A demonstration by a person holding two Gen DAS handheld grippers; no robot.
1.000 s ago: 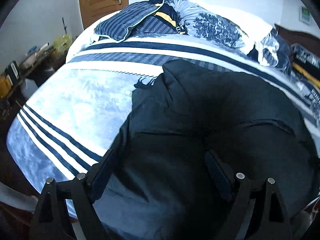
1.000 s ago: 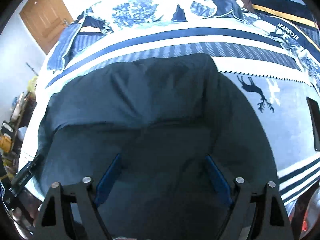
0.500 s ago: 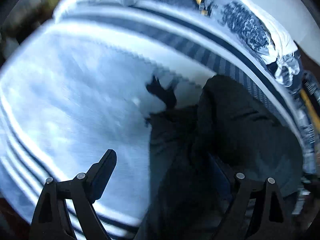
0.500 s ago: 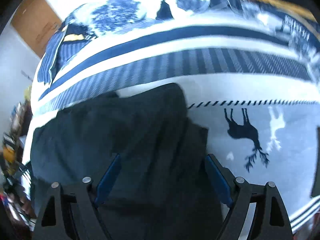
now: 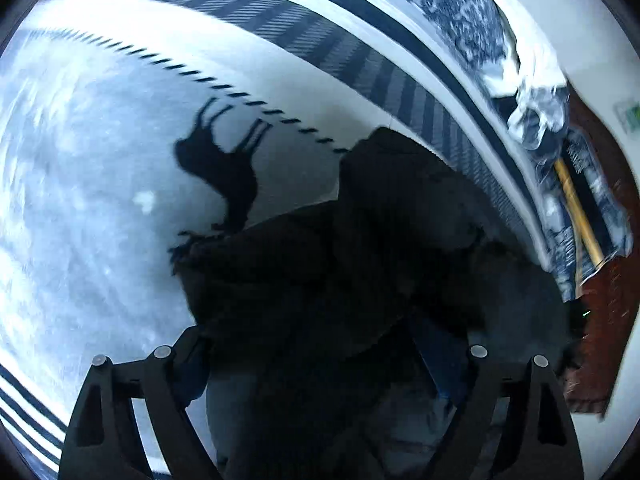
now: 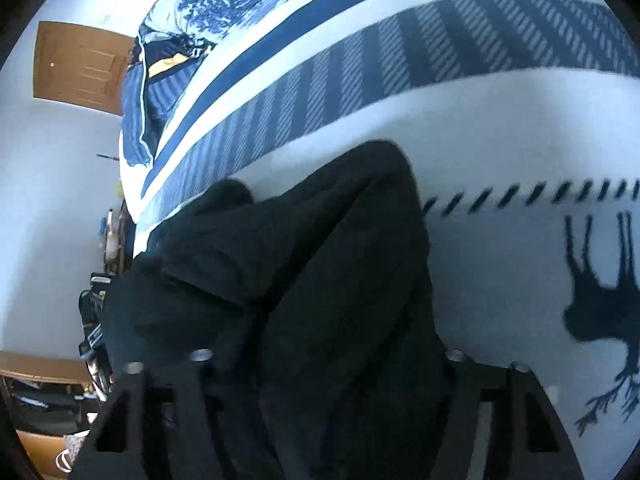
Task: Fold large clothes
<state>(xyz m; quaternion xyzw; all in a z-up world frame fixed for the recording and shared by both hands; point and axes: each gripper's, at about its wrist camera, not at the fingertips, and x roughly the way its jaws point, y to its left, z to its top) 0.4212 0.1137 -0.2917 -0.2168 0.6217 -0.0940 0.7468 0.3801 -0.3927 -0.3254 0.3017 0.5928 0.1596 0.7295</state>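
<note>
Bunched now, dark garment (image 5: 360, 264) fills left claw (image 5: 320, 364).

Bare blanket (image 5: 80, 208) lies free leftward — bunched dark garment (image 5: 360, 248) blocks the middle.

Dark garment (image 5: 360, 240): black to very dark navy, thick soft fabric, bunched in heavy folds rather than spread flat. It lies on the bed (image 5: 80, 200), on the pale blue and white cover with the deer print. One rounded fold (image 6: 380, 184) rises at the far end; the near portion fills the lower frame
</note>
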